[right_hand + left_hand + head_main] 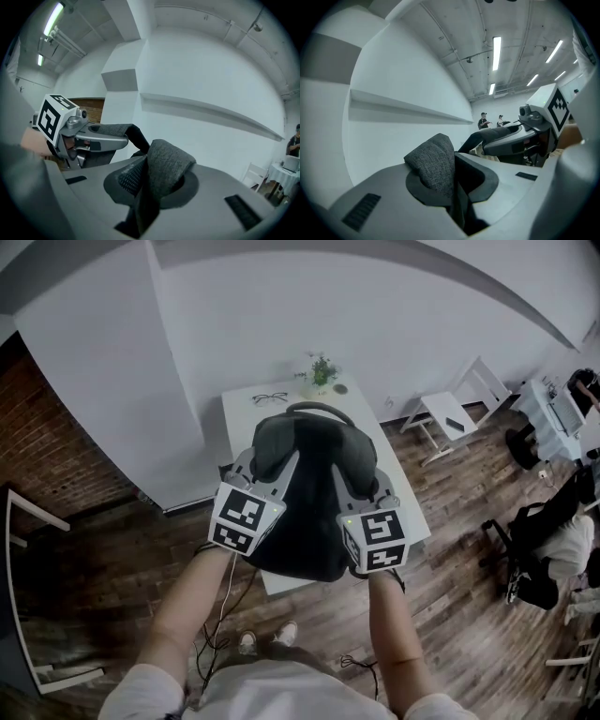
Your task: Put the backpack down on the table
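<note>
Item: backpack, carried on two grips above the table.
The backpack point(302, 502) hangs straight ahead between my grippers, long axis pointing away from me, over the near half of the table point(246, 418); I cannot tell whether it touches. Jaws of the left gripper point(253, 474) are clenched on one strap point(433, 164), jaws of the right gripper point(367, 491) on the other strap point(161, 171). Both hands are equally near.

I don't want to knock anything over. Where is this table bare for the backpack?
Crowded at the far edge: glasses and a small plant stand there. Bare table shows at left between the glasses and the backpack, and along the right edge. The middle is hidden under the backpack.
</note>
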### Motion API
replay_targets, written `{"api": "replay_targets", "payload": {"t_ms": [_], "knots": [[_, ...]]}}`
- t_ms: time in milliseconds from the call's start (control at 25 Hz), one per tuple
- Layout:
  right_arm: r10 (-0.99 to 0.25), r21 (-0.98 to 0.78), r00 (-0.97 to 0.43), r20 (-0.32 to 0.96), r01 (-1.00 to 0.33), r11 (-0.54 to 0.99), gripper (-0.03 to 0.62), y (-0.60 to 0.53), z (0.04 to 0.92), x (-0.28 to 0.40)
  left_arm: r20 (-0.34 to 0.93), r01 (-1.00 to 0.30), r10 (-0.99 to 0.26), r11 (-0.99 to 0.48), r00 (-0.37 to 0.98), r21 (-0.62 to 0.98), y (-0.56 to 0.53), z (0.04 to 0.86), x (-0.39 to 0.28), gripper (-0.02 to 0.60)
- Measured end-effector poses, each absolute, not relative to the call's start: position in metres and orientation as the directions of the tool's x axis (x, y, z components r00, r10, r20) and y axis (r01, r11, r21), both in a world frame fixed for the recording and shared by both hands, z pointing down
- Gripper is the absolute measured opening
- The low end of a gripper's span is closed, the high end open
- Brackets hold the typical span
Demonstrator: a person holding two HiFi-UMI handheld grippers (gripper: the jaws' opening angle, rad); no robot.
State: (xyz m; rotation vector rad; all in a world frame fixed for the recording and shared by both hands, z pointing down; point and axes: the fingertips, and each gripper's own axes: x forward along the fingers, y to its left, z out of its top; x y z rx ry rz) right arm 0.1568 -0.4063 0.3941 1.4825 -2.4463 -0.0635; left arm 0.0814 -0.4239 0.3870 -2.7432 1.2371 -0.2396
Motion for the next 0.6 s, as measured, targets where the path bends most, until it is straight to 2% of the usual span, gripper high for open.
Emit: {"api": "replay_targets", "payload": {"t_ms": [240,440,600], "knots": [[-0.877,0.207,-0.399,0.269,-0.865,0.457,0.069,-0.425,0.429,0.164,0.137,-0.751,-0.766,-0.643,0.628,-0.150,-0.438,0.422,0.091,0.044],[-0.877,0.216,-0.352,0.327,-0.876,0.432,0.121,-0.445,0.476,0.176,0.198,-0.763,-0.761,-0.641,0.617,-0.088,-0.452,0.462,0.097,0.065],[-0.859,0.250,-0.312,0.406,-0.866,0.432,0.182,-0.455,0.517,0.187,0.230,-0.781,-0.769,-0.622,0.596,-0.059,-0.460,0.486,0.096,0.117]]}}
